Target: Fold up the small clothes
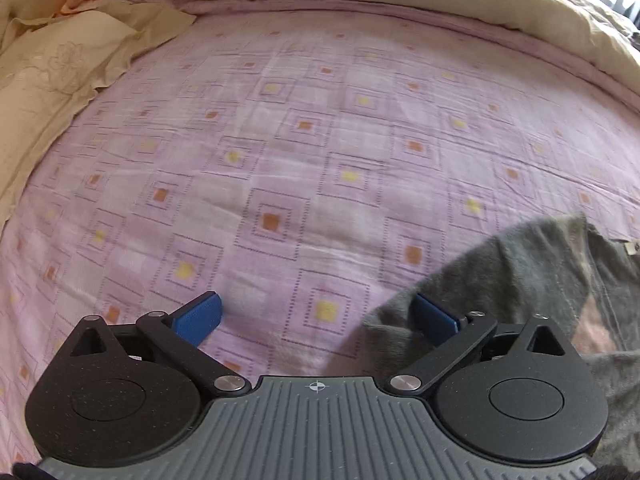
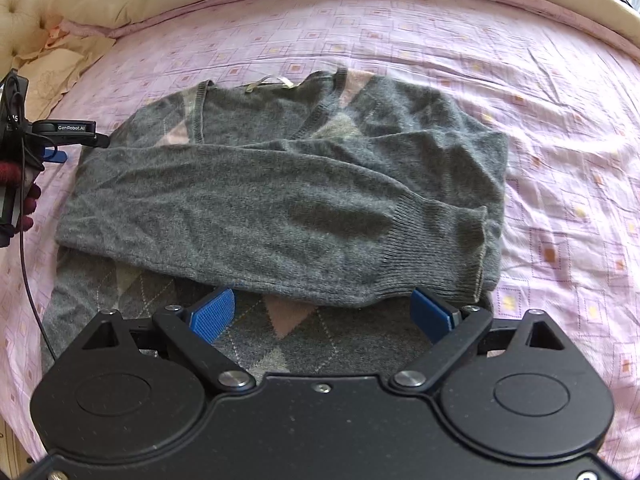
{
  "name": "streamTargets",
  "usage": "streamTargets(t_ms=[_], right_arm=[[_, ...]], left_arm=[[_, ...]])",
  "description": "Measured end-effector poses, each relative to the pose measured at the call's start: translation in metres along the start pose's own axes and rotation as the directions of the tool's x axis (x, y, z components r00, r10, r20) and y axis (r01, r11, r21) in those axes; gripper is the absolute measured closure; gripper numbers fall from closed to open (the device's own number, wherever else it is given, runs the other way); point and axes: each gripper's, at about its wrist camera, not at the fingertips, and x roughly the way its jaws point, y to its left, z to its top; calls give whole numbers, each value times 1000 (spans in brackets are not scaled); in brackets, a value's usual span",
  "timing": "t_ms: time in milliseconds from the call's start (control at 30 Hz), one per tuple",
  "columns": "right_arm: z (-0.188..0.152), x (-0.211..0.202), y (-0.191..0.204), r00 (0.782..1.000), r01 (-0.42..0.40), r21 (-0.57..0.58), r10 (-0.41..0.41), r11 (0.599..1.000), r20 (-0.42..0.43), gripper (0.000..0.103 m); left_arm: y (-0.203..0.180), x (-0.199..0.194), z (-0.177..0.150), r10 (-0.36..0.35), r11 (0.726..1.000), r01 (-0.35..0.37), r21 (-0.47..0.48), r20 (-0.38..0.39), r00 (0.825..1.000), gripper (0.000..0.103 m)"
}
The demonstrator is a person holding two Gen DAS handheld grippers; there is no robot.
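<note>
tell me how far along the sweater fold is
Done: the grey sweater lies flat on the pink bedsheet, with one sleeve folded across the body. In hand: nothing; the right gripper is open over the hem, and the left gripper is open at the sweater's left edge. Left: the body is not yet folded over, so the job looks about midway.

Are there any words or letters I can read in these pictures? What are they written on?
"GenRobot.AI" is in white letters on the black left hand-held gripper, seen at the left edge of the right wrist view.
The neck label on the grey sweater is too small to read.
There are no other words to read.
</note>
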Motion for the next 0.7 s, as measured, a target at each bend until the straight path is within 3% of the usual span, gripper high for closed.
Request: streamTargets(t_ms=[267,567,700], right_arm=[[-7,-11,1,1000,-21,-35,22,999,13,7],[-40,-37,1,999,-41,-64,43,997,25,3],[-62,-48,-1,998,-53,-70,54,996,18,3]], left_arm=[[5,-48,-28,3,999,-4,34,37,999,1],[-13,-113,-92,-23,998,21,61,38,999,1],[-21,-137,-123,-67,995,64,70,36,997,1]])
